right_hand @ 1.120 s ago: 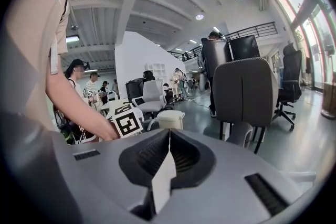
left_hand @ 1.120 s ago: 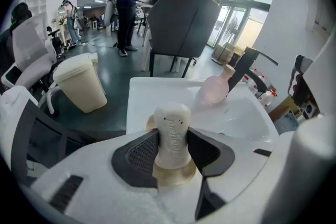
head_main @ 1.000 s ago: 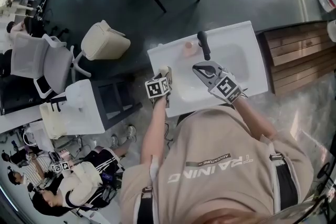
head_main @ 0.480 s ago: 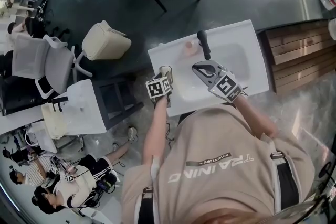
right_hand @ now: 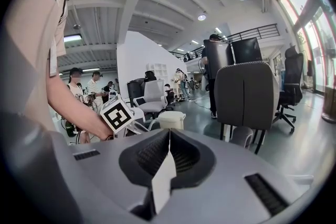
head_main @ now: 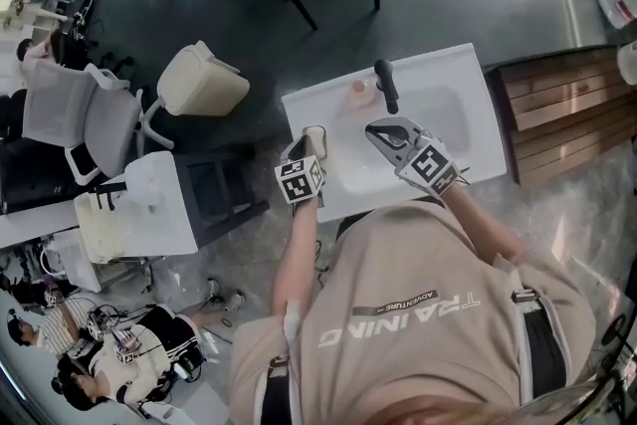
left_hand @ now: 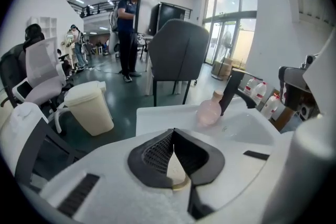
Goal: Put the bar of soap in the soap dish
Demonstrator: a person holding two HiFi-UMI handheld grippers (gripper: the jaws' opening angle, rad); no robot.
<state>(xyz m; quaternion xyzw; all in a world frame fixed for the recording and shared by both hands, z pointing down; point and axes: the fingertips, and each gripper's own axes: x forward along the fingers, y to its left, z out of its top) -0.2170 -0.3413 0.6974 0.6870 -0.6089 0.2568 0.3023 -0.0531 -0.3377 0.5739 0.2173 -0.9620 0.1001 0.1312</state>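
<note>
Soap [head_main: 315, 140] is pinched in the left gripper [left_hand: 173, 134], whose fingers have just been closing on it. The cream bar shows in the narrow wedge behind the fingertips, which meet beyond it. It hangs just above the left rim of the counter [head_main: 468, 85], at 9 o'clock of the basin. The right gripper [right_hand: 169, 132] has its fingers shut on nothing and hovers over the basin, at 3 o'clock of the left one.

The hold looks slim, I judge. A slick bar squeezed by tapering fingers could squirt out and fall into the basin or off the counter's edge. I also cannot pick out a dish for certain. A pink bottle-like thing [head_main: 358, 93] stands at 1 o'clock of the soap, beside the tap [head_main: 385, 85], and the tap could be clipped on the way.

The bar's long axis seems to run 12 to 6 o'clock in the head view, along the fingers, with its far end toward 12.
</note>
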